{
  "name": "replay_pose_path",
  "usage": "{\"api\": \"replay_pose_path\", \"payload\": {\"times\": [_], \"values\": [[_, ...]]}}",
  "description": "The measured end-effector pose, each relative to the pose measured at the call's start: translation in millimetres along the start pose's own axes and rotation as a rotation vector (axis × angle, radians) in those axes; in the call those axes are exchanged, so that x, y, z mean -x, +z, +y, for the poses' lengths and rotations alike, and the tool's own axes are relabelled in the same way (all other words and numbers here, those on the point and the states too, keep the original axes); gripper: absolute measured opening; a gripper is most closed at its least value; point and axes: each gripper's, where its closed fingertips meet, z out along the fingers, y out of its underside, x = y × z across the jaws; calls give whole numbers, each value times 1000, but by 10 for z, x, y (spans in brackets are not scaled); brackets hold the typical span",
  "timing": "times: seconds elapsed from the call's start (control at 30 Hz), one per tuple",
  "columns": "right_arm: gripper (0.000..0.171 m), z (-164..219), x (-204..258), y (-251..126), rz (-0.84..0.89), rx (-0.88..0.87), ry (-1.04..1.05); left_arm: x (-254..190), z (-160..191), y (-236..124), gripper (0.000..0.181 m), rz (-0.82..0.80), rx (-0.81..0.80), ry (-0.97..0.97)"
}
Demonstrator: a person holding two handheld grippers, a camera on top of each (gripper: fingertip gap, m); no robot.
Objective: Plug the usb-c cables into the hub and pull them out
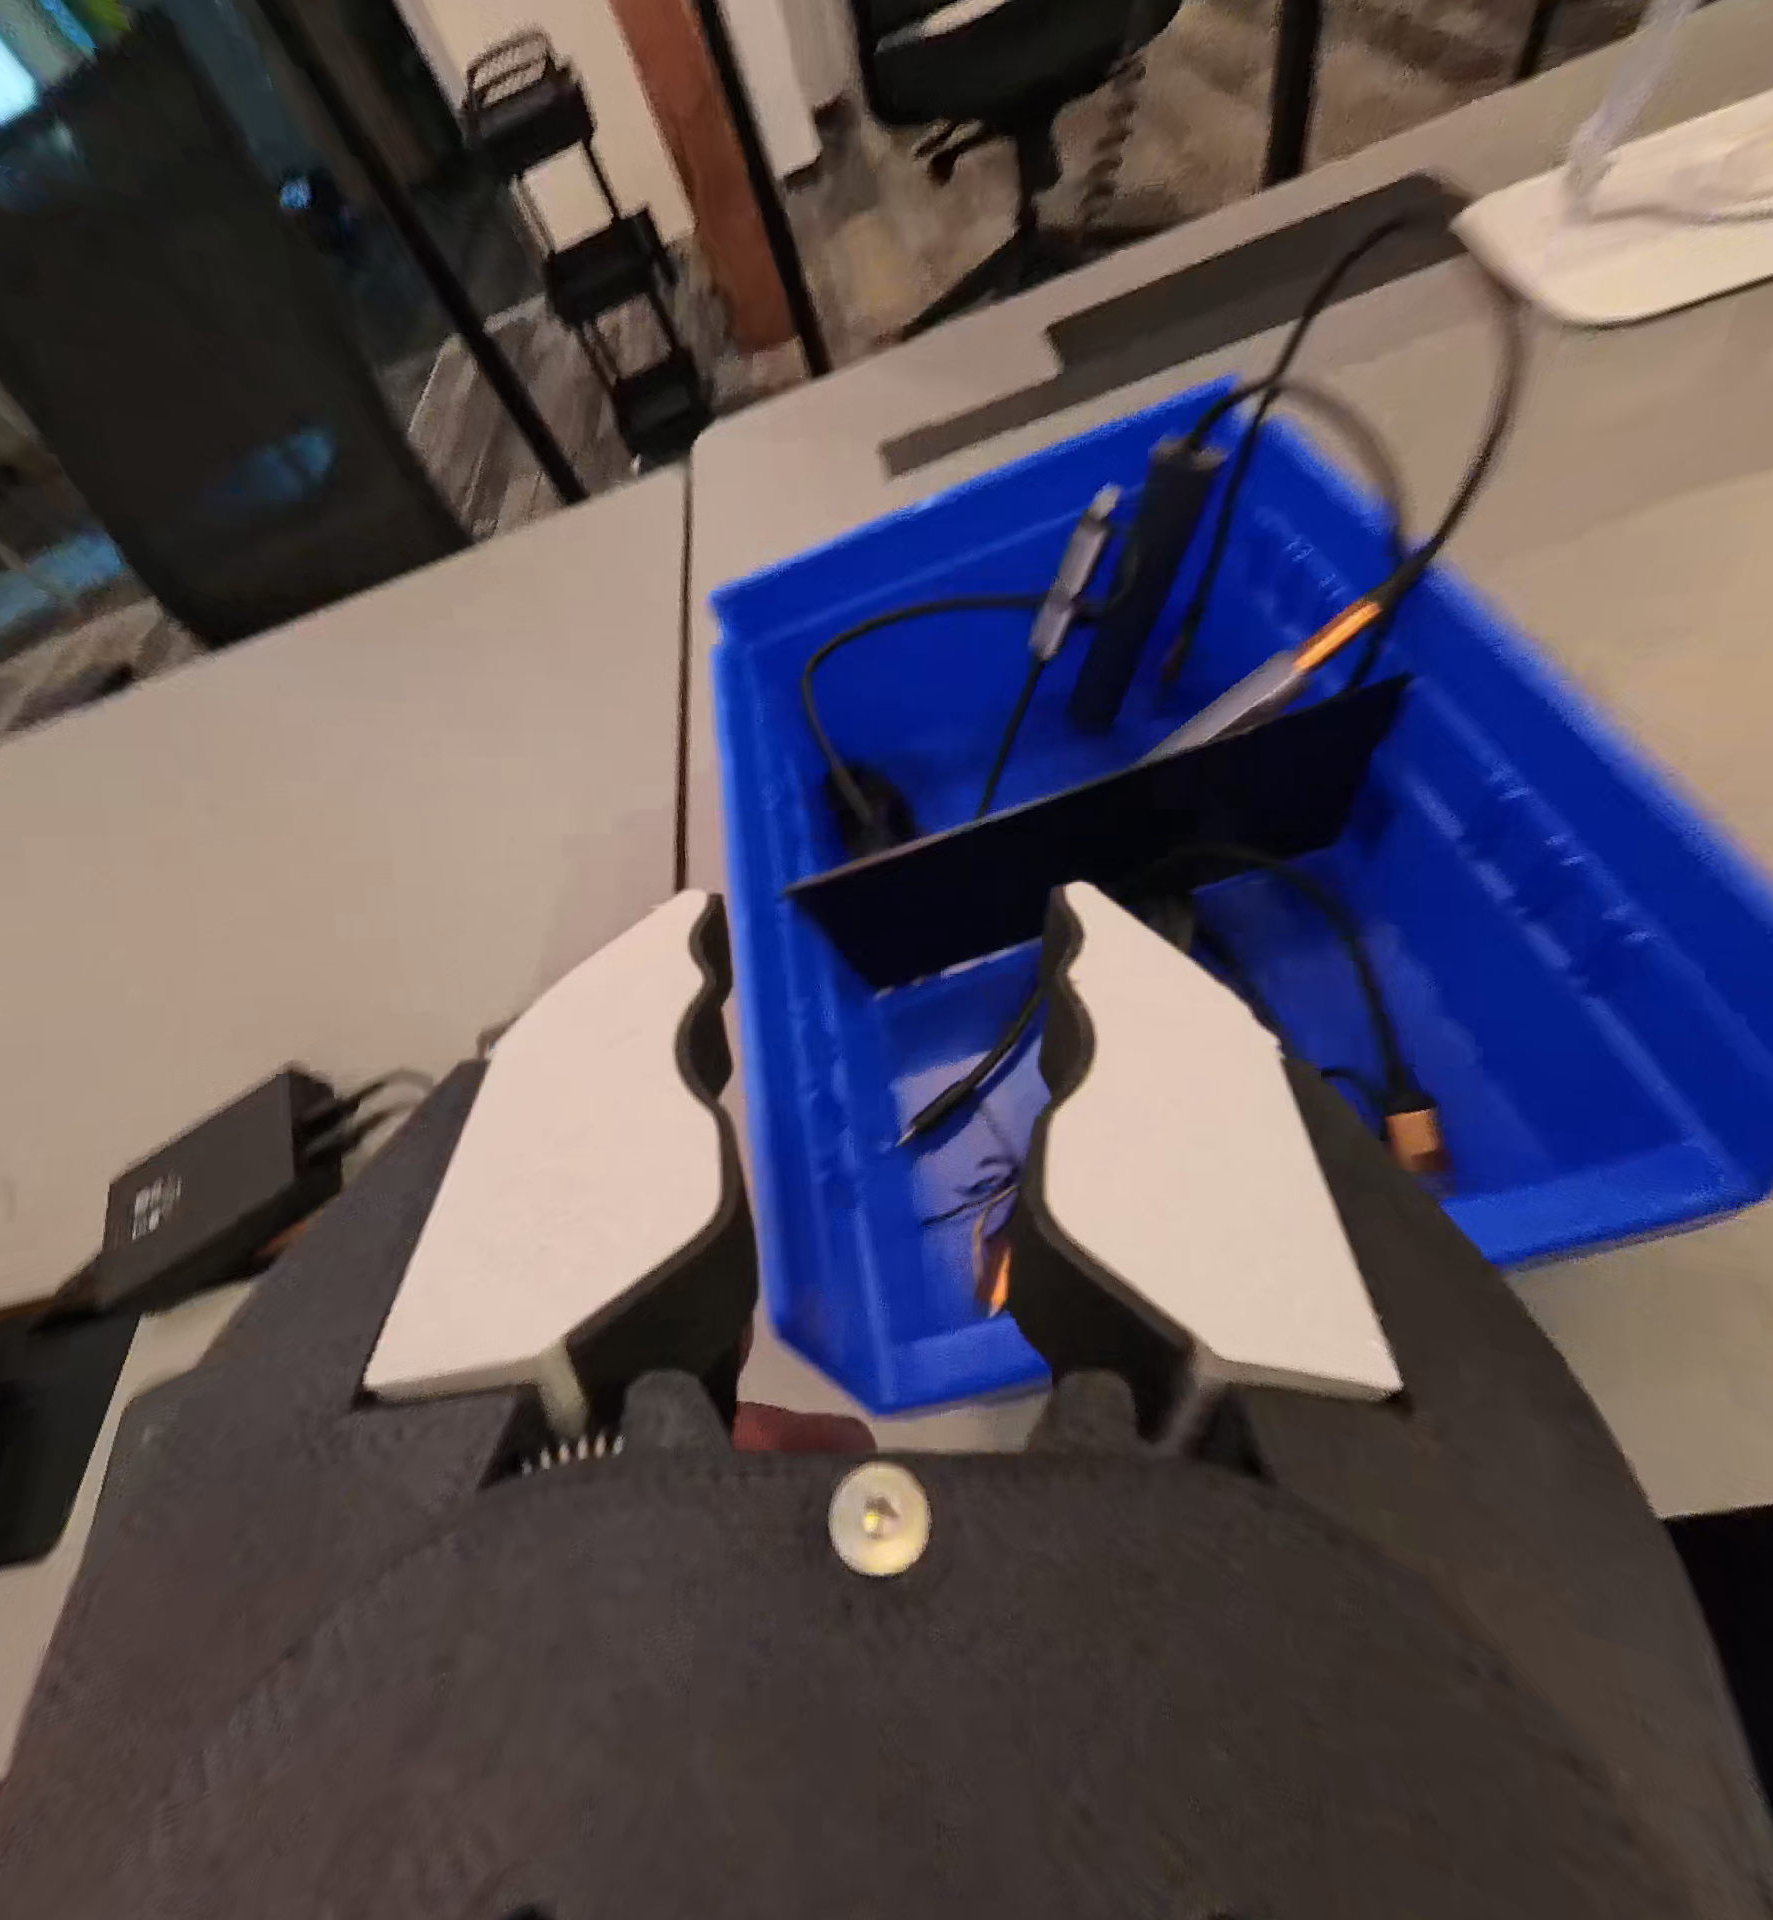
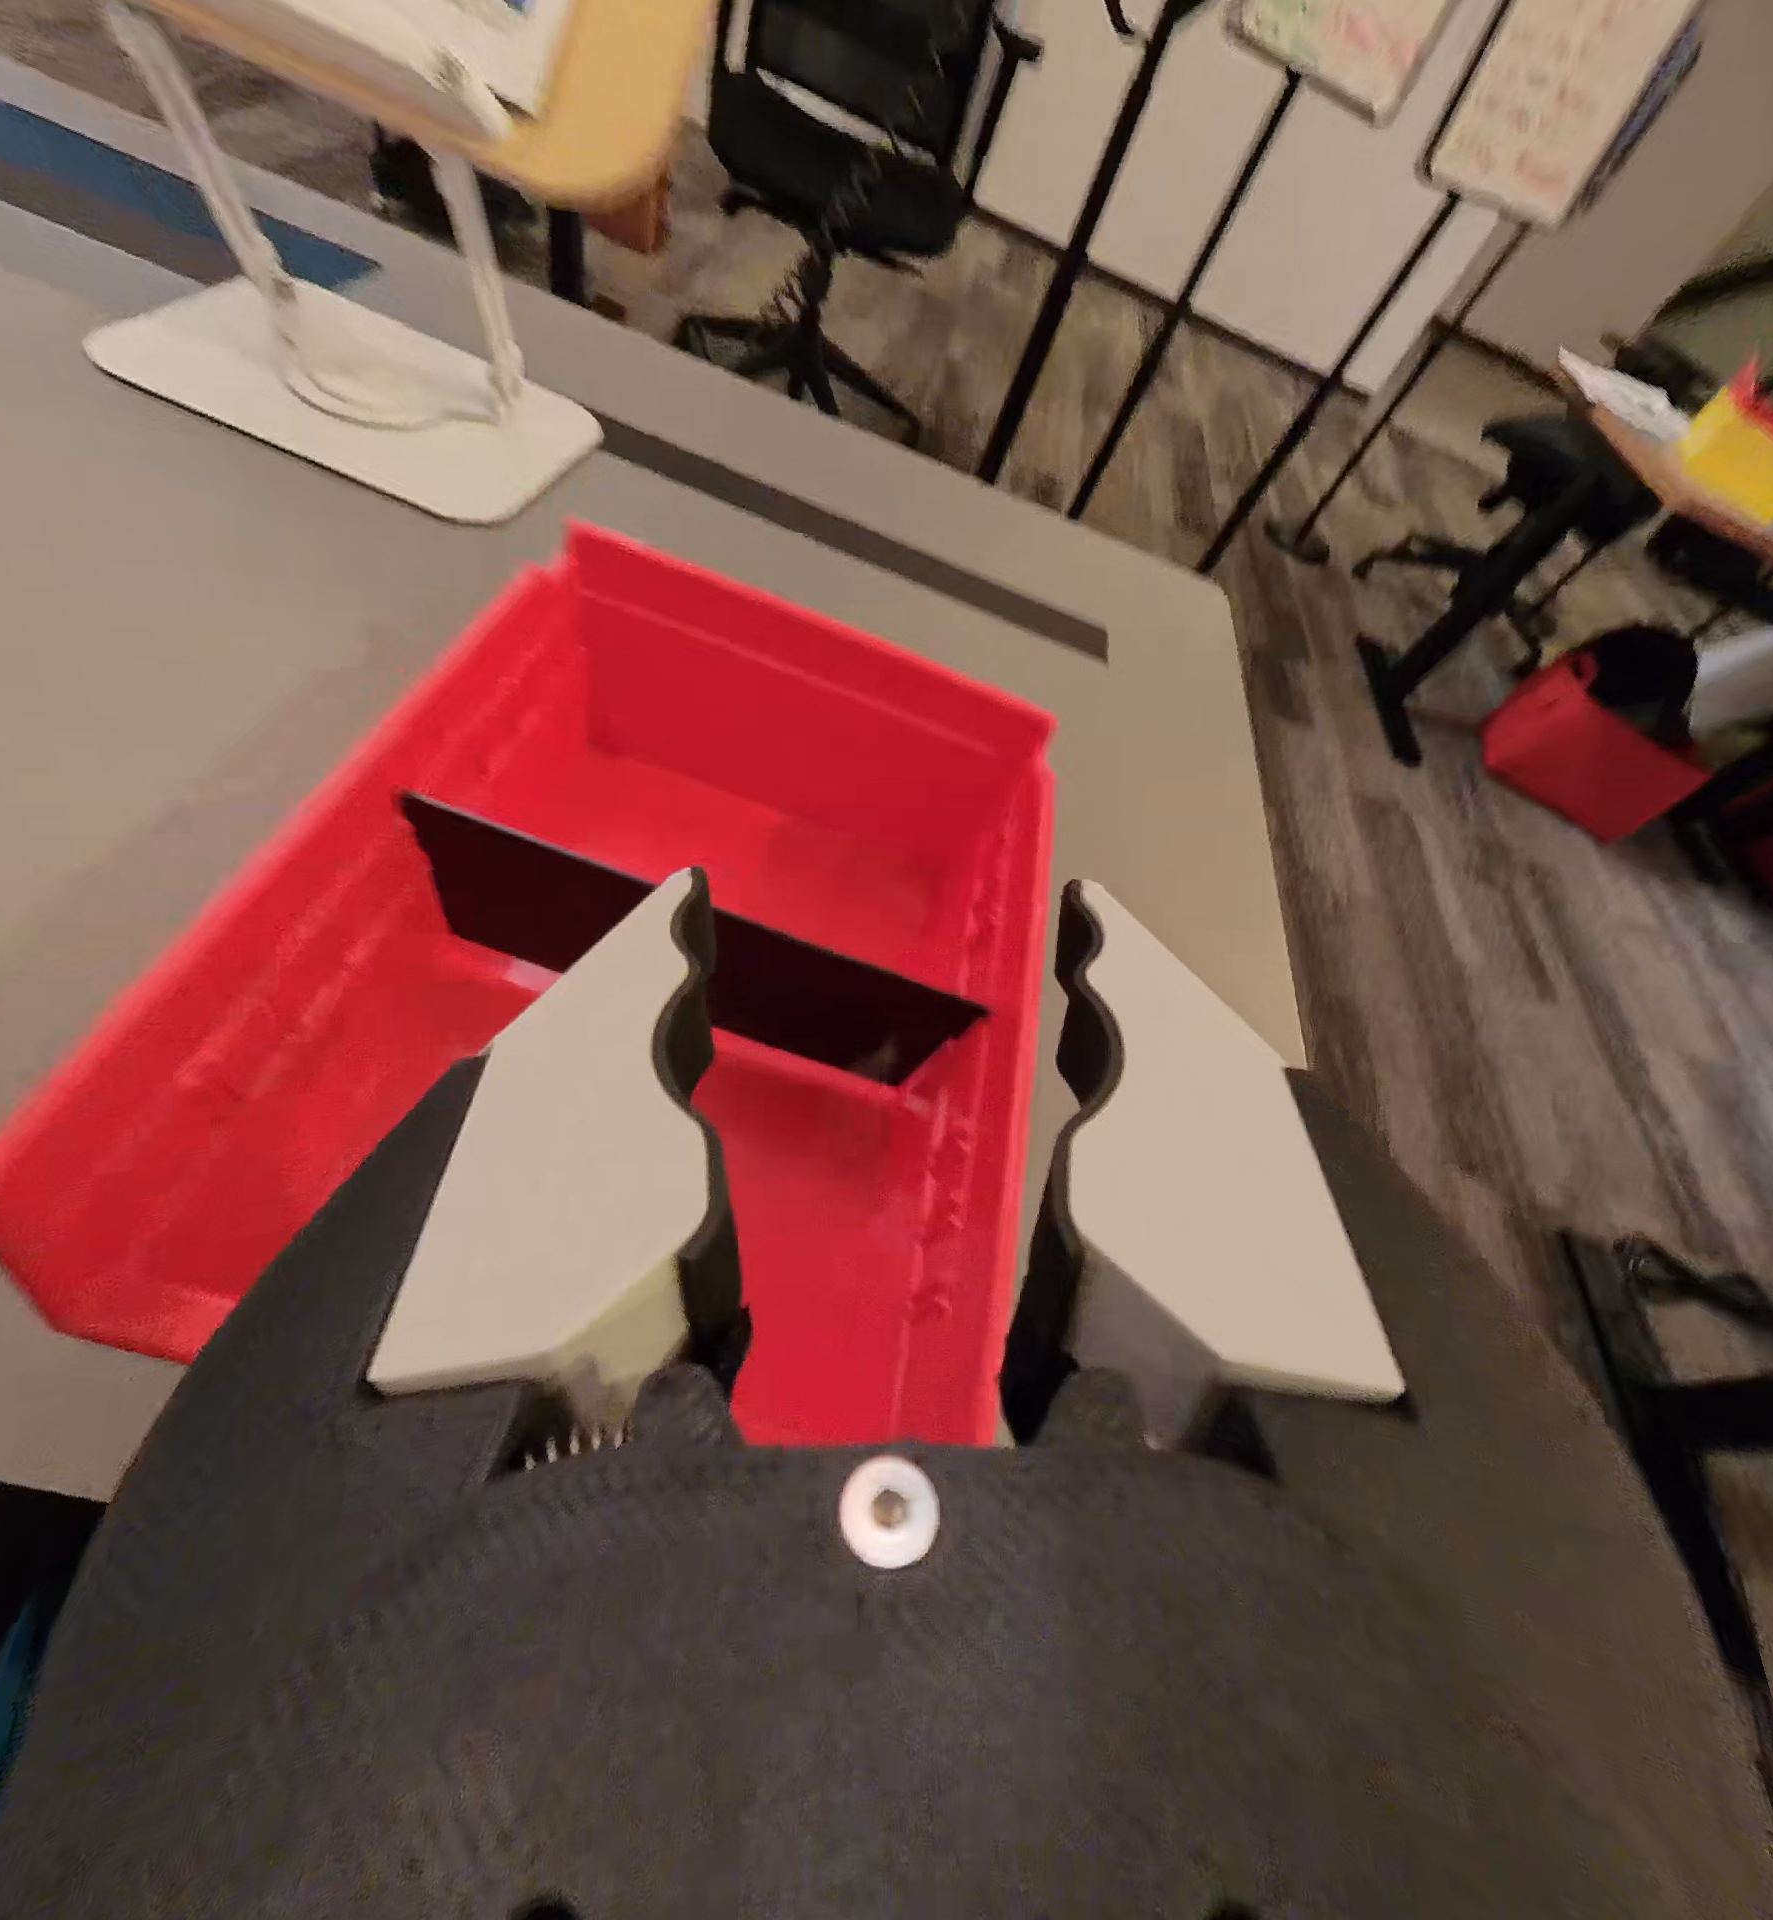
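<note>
In the left wrist view a blue bin [image 1: 1588,935] sits on the grey table, split by a black divider [image 1: 1100,842]. Its far compartment holds dark hubs [image 1: 1131,582] with black cables [image 1: 1484,343]. Its near compartment holds a black cable with a thin plug [image 1: 949,1107] and one with an orange plug [image 1: 1412,1127]. My left gripper [image 1: 887,925] is open and empty, above the bin's near left corner. In the right wrist view my right gripper [image 2: 877,904] is open and empty over a red bin [image 2: 269,1039] with a black divider [image 2: 508,883]; I see nothing in the red bin.
A black power adapter [image 1: 207,1184] with cables lies on the table left of the left gripper. A white stand base [image 2: 342,405] sits behind the red bin. The table's far right edge [image 2: 1266,831] runs close beside the red bin. Chairs and stands fill the room beyond. Tip to tip, the grippers are about 80 cm apart.
</note>
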Motion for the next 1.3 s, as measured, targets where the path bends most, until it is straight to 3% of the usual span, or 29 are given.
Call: {"api": "replay_pose_path", "payload": {"times": [0.3,0.57,0.73,0.83,1.0,1.3], "values": [[90,-1105,1676,-73,-330,-165,-121,-1515,-978,-87,62,241,-183,194],[124,-1435,3128,5,-577,-86,-195,-2597,-1048,145,66,343,-93,358],[128,-1420,3625,94,-597,-30,-269,-3190,-904,104,76,514,-51,309],[126,-1372,3802,151,-595,-5,-294,-3364,-753,97,78,535,-46,342],[125,-1028,3801,497,-485,129,-342,-3348,-483,291,80,551,19,280],[123,-586,4182,779,-534,232,-210,-3251,-383,402,80,556,40,227]]}}
